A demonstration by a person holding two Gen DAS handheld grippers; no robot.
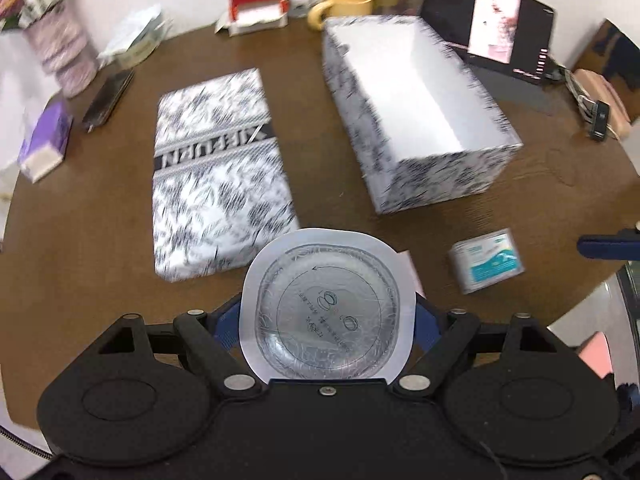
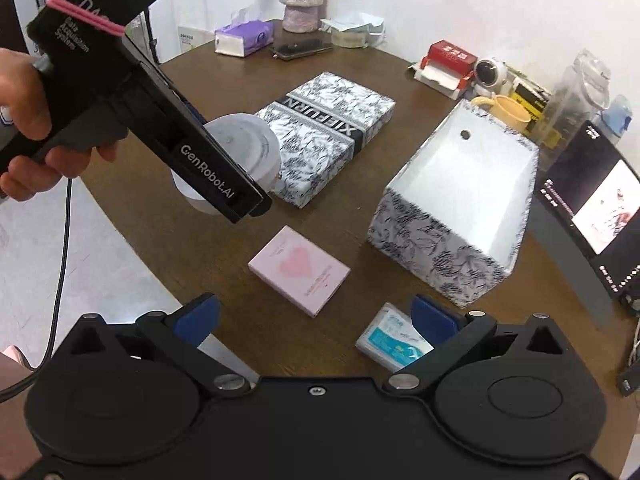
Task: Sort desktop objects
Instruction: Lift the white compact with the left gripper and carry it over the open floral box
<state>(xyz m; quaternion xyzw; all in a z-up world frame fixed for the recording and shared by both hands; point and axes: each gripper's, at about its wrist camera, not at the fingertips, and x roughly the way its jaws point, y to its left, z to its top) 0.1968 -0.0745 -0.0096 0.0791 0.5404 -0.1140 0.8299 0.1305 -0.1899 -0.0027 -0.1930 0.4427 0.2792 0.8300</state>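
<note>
My left gripper (image 1: 326,320) is shut on a white round jar (image 1: 326,308), its clear base facing the camera, held above the brown table (image 1: 100,248). From the right wrist view a hand holds that gripper (image 2: 224,176) and jar (image 2: 244,148) over the table's near left, beside the patterned box lid (image 2: 324,132). The open patterned box (image 2: 460,208) with a white inside stands to the right. A pink heart-printed box (image 2: 298,270) lies just ahead of my right gripper (image 2: 316,320), which is open. A small teal-and-white pack (image 2: 394,340) lies by its right finger.
Along the back are a purple tissue box (image 2: 242,38), a dark phone (image 2: 302,48), a red box (image 2: 448,62), a yellow mug (image 2: 508,114) and a lit screen (image 2: 592,204). The round table edge (image 2: 132,248) curves close on the left.
</note>
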